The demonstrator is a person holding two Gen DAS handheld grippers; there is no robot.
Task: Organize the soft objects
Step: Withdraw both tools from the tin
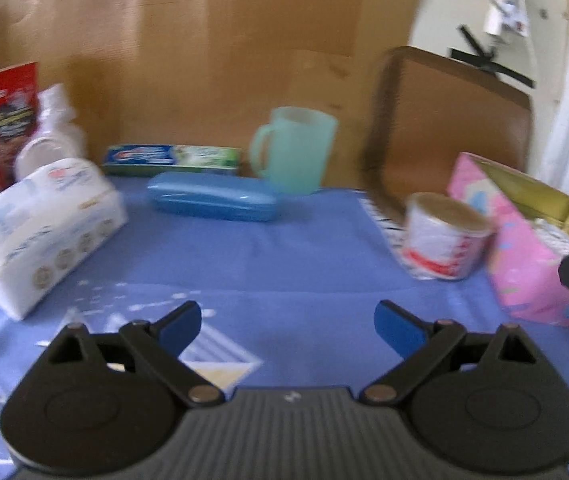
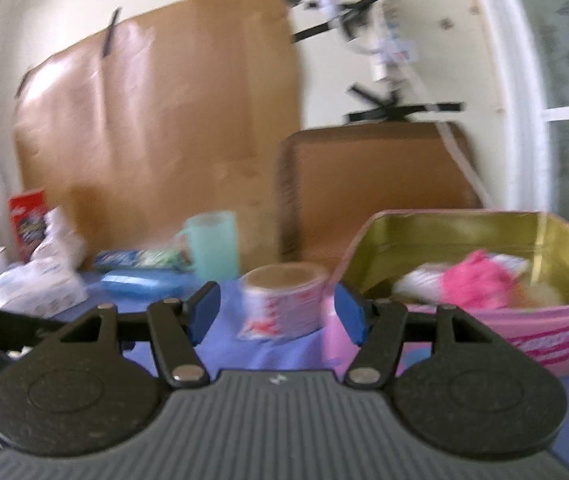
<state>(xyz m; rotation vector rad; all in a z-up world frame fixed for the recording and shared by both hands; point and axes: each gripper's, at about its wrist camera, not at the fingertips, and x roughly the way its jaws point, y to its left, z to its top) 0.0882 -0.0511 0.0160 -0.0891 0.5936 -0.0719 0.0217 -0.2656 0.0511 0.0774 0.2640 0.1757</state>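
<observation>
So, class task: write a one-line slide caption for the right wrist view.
Open right tool faces a tape roll beside a pink box holding soft items.

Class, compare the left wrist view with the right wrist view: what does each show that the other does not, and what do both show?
Left wrist only: the left gripper, open over the blue cloth.

Right wrist only: the right gripper, open, and the pink box's gold inside holding a pink soft item.

Both: teal mug, tissue pack, tape roll.
</observation>
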